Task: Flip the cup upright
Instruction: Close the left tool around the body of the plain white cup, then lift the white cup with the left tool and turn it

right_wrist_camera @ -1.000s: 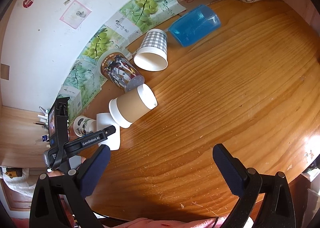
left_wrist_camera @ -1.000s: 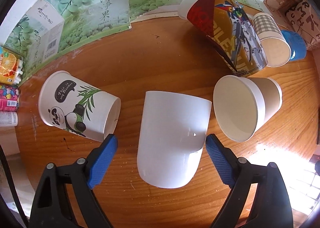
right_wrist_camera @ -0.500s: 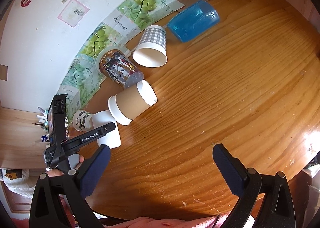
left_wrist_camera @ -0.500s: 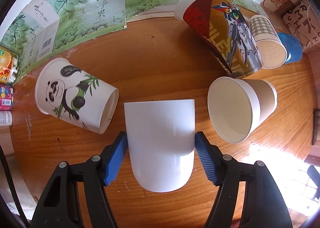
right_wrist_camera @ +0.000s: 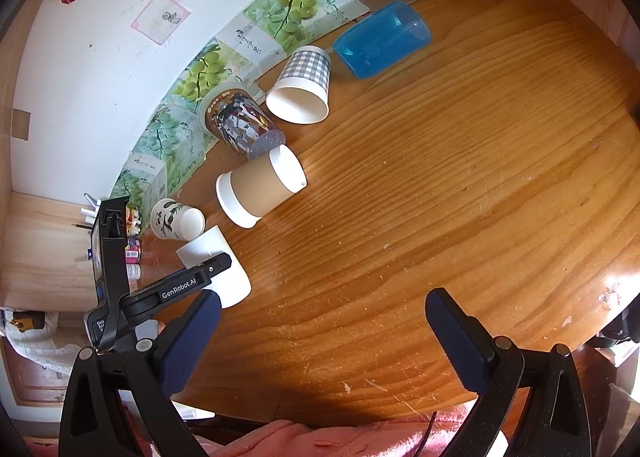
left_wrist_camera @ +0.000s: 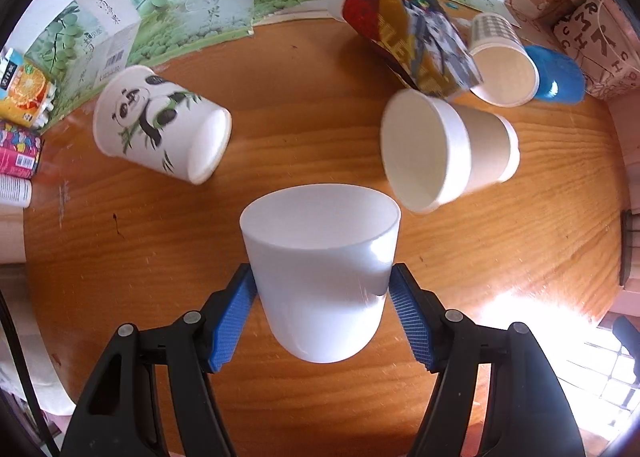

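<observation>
My left gripper (left_wrist_camera: pixel 322 311) is shut on a plain white cup (left_wrist_camera: pixel 320 261), its blue pads pressing both sides of the lower body. The cup is tilted with its open mouth facing up and away, above the wooden table (left_wrist_camera: pixel 280 89). In the right wrist view the same white cup (right_wrist_camera: pixel 228 277) and the left gripper (right_wrist_camera: pixel 208 277) on it show at the left. My right gripper (right_wrist_camera: pixel 324 337) is open and empty above the table's near edge.
Several cups lie on their sides: a panda cup (left_wrist_camera: pixel 160 129), a brown-sleeved cup (left_wrist_camera: pixel 444 149), a tall printed cup (left_wrist_camera: pixel 408 25), a checked cup (left_wrist_camera: pixel 500 57) and a blue cup (right_wrist_camera: pixel 380 39). Grape-print cartons (left_wrist_camera: pixel 180 5) line the back wall. Small drink packs (left_wrist_camera: pixel 24 105) stand left.
My left gripper closed on the white cup, which lay on its side, and has lifted and tipped it so its mouth faces up. The right gripper has barely moved.
</observation>
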`<action>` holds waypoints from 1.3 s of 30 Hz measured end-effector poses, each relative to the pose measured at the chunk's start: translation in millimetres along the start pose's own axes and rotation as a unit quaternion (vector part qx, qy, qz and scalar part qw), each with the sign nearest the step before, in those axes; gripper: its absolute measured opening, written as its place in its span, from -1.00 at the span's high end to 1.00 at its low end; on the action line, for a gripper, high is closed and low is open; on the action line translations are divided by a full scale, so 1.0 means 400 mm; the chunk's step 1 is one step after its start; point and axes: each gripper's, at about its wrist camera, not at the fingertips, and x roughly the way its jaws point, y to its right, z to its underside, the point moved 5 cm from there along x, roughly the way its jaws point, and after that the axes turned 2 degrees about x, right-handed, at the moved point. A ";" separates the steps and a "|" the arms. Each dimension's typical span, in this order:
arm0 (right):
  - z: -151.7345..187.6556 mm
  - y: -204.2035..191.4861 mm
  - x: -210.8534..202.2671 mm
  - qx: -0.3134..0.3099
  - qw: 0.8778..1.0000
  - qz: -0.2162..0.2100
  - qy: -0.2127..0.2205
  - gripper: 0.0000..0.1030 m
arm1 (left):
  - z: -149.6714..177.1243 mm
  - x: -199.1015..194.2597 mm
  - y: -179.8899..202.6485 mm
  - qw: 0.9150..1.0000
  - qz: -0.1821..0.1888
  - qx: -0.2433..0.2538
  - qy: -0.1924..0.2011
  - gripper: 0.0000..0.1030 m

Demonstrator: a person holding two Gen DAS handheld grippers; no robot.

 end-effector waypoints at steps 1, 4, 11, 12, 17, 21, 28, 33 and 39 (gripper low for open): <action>0.004 0.005 -0.004 -0.002 1.000 0.000 -0.002 -1.00 | 0.017 -0.002 0.013 1.000 0.003 -0.001 -0.001 -0.39; 0.015 0.023 -0.017 -0.007 1.000 -0.002 -0.004 -1.00 | 0.063 -0.012 0.055 1.000 0.010 0.003 -0.003 -0.39; 0.029 0.071 -0.056 -0.020 1.000 -0.005 -0.004 -1.00 | 0.145 -0.037 0.185 0.999 0.036 0.012 -0.008 -0.39; 0.030 0.078 -0.062 -0.022 1.000 -0.006 -0.004 -0.99 | 0.154 -0.043 0.196 0.999 0.041 0.012 -0.009 -0.39; 0.032 0.113 -0.090 -0.031 0.999 -0.007 -0.004 -1.00 | 0.161 -0.036 0.301 0.998 0.063 0.011 -0.020 -0.39; 0.033 0.142 -0.108 -0.036 0.999 -0.006 -0.004 -1.00 | 0.149 -0.022 0.340 0.997 0.074 0.014 -0.030 -0.39; 0.028 0.197 -0.135 -0.035 0.999 -0.001 -0.003 -1.00 | 0.141 -0.011 0.377 0.995 0.083 0.024 -0.043 -0.39; 0.020 0.225 -0.148 -0.038 0.999 0.004 -0.003 -0.99 | 0.133 -0.006 0.394 0.996 0.079 0.022 -0.037 -0.39; 0.006 0.247 -0.157 -0.043 0.999 0.007 -0.001 -0.99 | 0.106 0.015 0.403 0.995 0.089 -0.002 -0.036 -0.39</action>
